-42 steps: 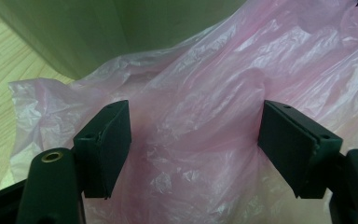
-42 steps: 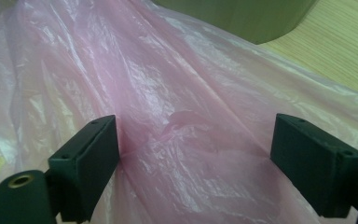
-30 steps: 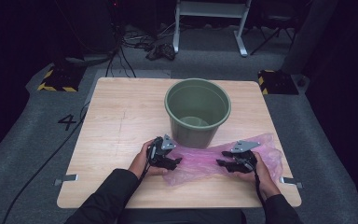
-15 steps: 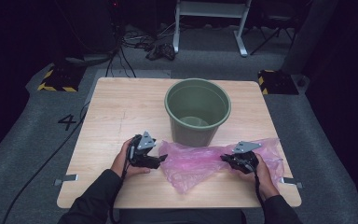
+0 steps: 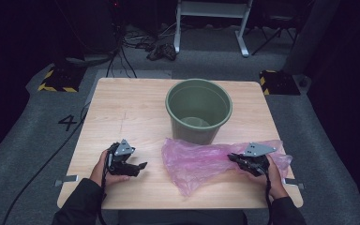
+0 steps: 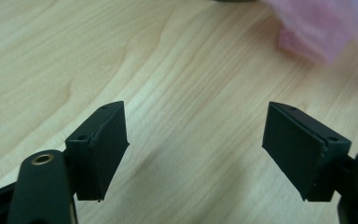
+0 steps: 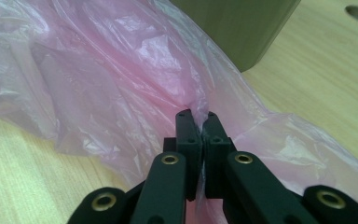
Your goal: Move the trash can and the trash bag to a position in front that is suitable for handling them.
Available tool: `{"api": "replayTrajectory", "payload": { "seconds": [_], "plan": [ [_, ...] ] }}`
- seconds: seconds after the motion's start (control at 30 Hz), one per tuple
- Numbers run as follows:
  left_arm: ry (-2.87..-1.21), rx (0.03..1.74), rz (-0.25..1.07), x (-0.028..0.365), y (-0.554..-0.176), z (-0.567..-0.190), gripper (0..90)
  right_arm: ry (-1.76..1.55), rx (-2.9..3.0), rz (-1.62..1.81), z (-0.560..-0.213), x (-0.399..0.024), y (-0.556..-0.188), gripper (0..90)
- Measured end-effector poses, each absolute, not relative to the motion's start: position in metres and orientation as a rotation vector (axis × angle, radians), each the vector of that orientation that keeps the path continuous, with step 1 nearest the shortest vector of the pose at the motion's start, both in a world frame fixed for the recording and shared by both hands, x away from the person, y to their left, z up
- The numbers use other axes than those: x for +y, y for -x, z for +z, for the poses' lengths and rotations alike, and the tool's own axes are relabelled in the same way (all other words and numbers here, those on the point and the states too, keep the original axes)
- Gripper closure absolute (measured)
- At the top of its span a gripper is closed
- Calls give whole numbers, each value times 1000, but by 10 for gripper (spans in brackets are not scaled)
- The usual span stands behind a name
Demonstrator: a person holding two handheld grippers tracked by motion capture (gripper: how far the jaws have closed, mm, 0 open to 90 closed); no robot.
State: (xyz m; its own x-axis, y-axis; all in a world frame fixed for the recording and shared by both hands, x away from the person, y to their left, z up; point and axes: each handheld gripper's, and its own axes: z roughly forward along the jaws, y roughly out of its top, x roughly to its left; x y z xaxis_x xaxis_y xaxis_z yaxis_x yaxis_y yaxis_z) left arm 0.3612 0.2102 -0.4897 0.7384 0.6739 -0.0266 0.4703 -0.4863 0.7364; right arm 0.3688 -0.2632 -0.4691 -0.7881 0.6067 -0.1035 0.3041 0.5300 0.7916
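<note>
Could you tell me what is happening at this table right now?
A person is working with a pink plastic bag lying on the wooden table in front of a green bin. The right gripper is shut on a fold of the bag's film. The left gripper is open over bare wood, apart from the bag.

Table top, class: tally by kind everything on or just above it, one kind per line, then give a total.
Green bucket: 1
Pink plastic bag: 1
Hand-held tongs: 2, the left tongs open, the right tongs shut on the bag
Total: 4
</note>
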Motion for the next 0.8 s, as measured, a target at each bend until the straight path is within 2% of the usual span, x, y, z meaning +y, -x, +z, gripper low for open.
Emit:
{"api": "replayTrajectory", "payload": {
  "seconds": [0.4, 0.8],
  "plan": [
    [-2235, 841, 352, 211, -360, -500, 230, -670, 2346, 1189, -454, -265, -360, 886],
    [-2212, 875, 362, 217, -362, -504, 151, -608, 2297, 1229, -440, -267, -352, 886]
  ]
}}
